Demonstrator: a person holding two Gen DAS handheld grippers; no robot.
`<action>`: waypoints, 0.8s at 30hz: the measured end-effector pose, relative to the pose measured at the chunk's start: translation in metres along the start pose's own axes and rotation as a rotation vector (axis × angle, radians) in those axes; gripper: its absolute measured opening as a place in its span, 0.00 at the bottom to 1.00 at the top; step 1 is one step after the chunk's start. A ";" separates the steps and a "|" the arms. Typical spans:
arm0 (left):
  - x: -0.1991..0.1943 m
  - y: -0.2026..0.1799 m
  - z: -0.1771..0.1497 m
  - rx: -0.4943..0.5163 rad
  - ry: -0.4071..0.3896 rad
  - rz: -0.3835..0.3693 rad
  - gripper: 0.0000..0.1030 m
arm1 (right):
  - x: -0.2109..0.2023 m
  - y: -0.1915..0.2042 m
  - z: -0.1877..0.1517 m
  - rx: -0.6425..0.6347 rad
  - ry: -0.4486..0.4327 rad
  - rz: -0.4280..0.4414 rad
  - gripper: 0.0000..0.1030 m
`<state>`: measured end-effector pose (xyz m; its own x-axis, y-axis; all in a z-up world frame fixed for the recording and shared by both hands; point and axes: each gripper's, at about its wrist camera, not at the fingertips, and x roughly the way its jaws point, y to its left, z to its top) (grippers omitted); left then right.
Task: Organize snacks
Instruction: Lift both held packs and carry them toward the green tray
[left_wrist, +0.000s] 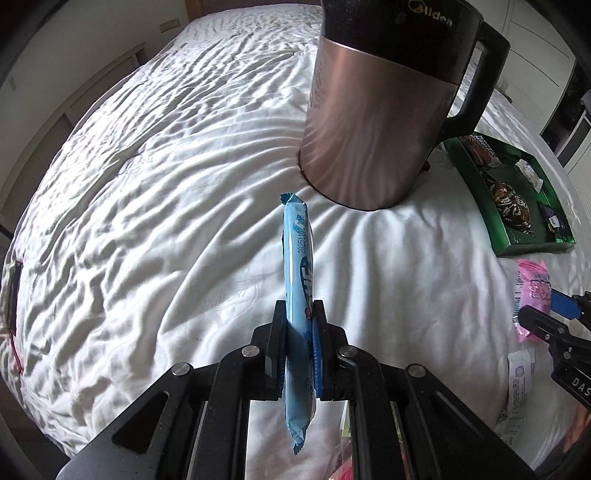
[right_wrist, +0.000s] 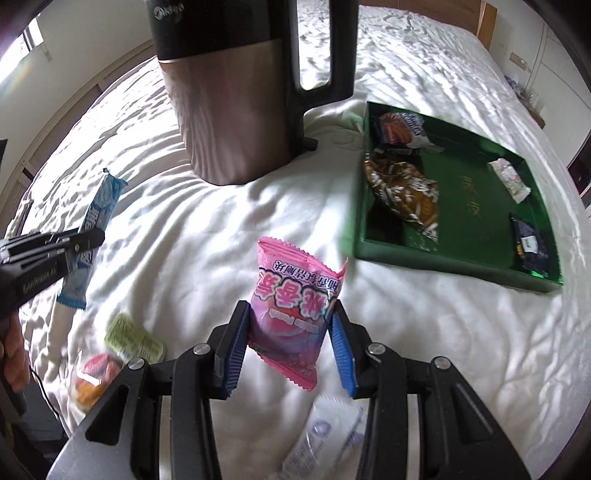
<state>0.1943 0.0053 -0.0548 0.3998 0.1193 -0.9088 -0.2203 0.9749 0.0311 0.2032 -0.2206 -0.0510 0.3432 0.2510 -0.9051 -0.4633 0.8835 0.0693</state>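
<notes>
My left gripper (left_wrist: 299, 306) is shut on a long light-blue snack packet (left_wrist: 297, 258), held edge-on above the white bed; the same packet (right_wrist: 98, 218) shows at the left of the right wrist view. My right gripper (right_wrist: 291, 314) is shut on a pink peach-print snack bag (right_wrist: 295, 295), lifted off the sheet; the pink bag (left_wrist: 533, 291) appears at the right edge of the left wrist view. A green tray (right_wrist: 461, 221) lies to the right and holds a brown patterned packet (right_wrist: 402, 188), a dark chocolate bar (right_wrist: 400, 129), a small pale candy (right_wrist: 509, 179) and a dark blue packet (right_wrist: 532, 243).
A tall rose-gold and black kettle (right_wrist: 236, 110) stands on the bed between the two grippers and left of the tray. Loose packets lie near the front: a green-yellow one (right_wrist: 133, 336), a round red-orange one (right_wrist: 94, 380) and a white sachet (right_wrist: 325, 439).
</notes>
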 end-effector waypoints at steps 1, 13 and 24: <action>-0.005 0.002 0.000 -0.008 -0.007 0.008 0.08 | -0.008 -0.003 -0.004 -0.003 -0.011 -0.007 0.15; -0.048 -0.019 0.004 -0.026 -0.061 0.027 0.08 | -0.098 -0.068 -0.020 -0.016 -0.138 -0.147 0.14; -0.102 -0.122 0.042 0.094 -0.181 -0.098 0.08 | -0.150 -0.127 0.002 0.044 -0.269 -0.212 0.14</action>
<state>0.2177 -0.1183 0.0516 0.5698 0.0467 -0.8204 -0.0919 0.9957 -0.0071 0.2124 -0.3693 0.0773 0.6337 0.1504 -0.7588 -0.3252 0.9418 -0.0849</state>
